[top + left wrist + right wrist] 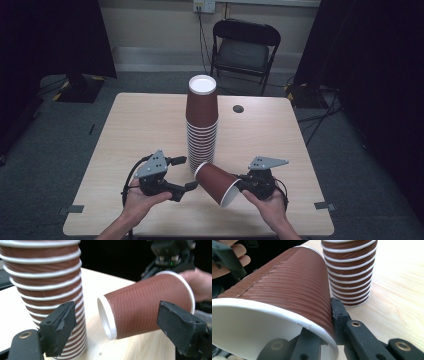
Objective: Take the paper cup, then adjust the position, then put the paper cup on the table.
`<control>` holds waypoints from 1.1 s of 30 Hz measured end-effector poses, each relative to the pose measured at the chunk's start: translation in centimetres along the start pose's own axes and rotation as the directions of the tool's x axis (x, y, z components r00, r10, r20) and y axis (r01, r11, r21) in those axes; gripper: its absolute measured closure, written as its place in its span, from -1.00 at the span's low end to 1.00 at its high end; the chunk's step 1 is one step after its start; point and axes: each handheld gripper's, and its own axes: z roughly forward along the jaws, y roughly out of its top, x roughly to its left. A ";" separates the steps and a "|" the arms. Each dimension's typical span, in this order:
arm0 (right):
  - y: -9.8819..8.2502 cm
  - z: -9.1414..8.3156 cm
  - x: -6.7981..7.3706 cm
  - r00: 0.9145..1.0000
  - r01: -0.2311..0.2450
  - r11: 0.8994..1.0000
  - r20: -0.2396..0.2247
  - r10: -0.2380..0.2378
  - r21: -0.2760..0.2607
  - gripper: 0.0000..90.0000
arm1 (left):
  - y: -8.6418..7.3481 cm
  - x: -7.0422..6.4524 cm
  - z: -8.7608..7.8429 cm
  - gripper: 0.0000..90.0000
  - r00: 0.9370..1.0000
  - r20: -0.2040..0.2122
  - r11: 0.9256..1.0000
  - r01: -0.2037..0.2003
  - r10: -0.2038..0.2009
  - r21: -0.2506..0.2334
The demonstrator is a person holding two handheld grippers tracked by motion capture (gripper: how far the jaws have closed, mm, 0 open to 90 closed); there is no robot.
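A tall stack of upturned brown ribbed paper cups point(202, 125) stands mid-table, and I see it close up in the left gripper view point(47, 277) and the right gripper view point(349, 270). One single brown cup point(216, 182) lies sideways just above the table, with its white base point(106, 317) toward my left gripper. My right gripper point(241, 186) is shut on this cup's wall at the rim point(287, 287), one jaw inside and one outside. My left gripper point(186, 173) is open. Its pads point(62, 322) stand wide to either side of the cup's base and do not touch it.
The light wooden table point(140, 125) has a small round dark hole point(238, 108) at the back right. A black folding chair point(245, 47) stands beyond the far edge. Dark curtains hang at both sides. Grey tape marks sit at the table's front corners.
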 end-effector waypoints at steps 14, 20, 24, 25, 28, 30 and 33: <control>-0.1 0.3 -1.1 0.997 -0.034 0.989 -0.064 0.043 0.141 0.91 | -1.5 -1.3 1.9 -0.65 0.994 0.058 0.983 -0.100 0.092 0.151; 0.0 0.5 -1.1 0.993 -0.022 0.982 -0.106 0.042 0.186 0.91 | -2.0 -1.3 2.5 -0.65 0.992 0.083 0.978 -0.107 0.093 0.178; 0.1 0.8 -1.2 0.992 -0.026 0.978 -0.116 0.051 0.208 0.91 | -2.1 -1.7 3.0 -0.65 0.984 0.105 0.968 -0.164 0.145 0.191; 0.1 0.8 -1.2 0.992 -0.026 0.978 -0.116 0.051 0.208 0.91 | -2.1 -1.7 3.0 -0.65 0.984 0.105 0.968 -0.164 0.145 0.191; 0.2 1.2 -1.1 0.990 -0.016 0.970 -0.133 0.050 0.244 0.91 | -2.2 -2.0 3.3 -0.66 0.977 0.121 0.956 -0.197 0.174 0.215; 0.2 1.4 -1.0 0.989 -0.014 0.967 -0.138 0.051 0.253 0.91 | -2.4 -2.1 3.4 -0.66 0.973 0.124 0.950 -0.217 0.193 0.224; 0.2 1.7 -1.0 0.988 -0.017 0.962 -0.144 0.058 0.272 0.91 | -2.5 -2.2 3.4 -0.67 0.966 0.134 0.943 -0.246 0.221 0.224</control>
